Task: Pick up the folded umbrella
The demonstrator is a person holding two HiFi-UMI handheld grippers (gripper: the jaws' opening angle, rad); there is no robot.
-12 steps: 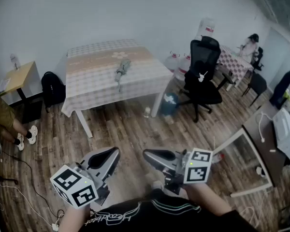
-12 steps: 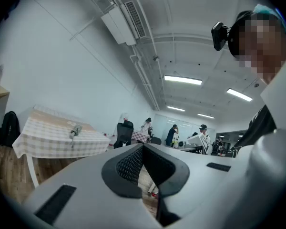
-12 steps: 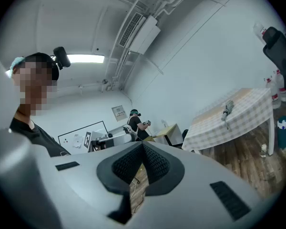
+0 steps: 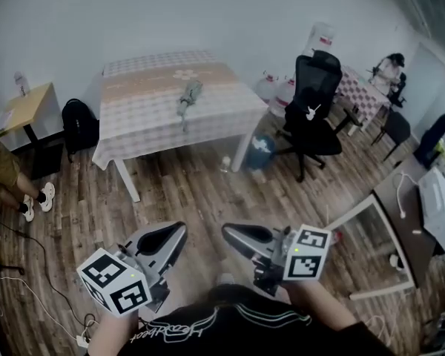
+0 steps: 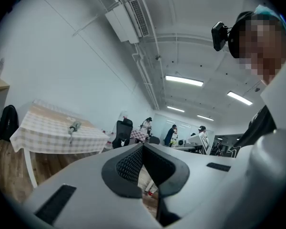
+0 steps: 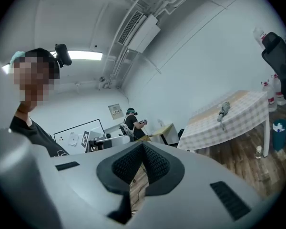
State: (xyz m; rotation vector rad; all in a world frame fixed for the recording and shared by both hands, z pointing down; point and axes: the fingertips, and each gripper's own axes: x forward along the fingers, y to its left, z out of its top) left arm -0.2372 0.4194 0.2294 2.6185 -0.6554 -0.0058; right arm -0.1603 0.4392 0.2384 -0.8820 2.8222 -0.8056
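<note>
The folded umbrella (image 4: 188,97) is lying near the middle of the bench (image 4: 141,124). I am holding my left hand-held gripper (image 4: 170,237) and right hand-held gripper (image 4: 236,236) closed and empty, well short of the bench, probably because I am not yet reaching.

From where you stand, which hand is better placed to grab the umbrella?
Left, narrowly: the folded umbrella on the far table lines up nearer the left gripper than the right gripper. Both shut, empty.

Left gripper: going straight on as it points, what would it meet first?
Nothing close; the way looks free. Far off, probably the black office chair, not the umbrella to its left; depth unclear.
</note>
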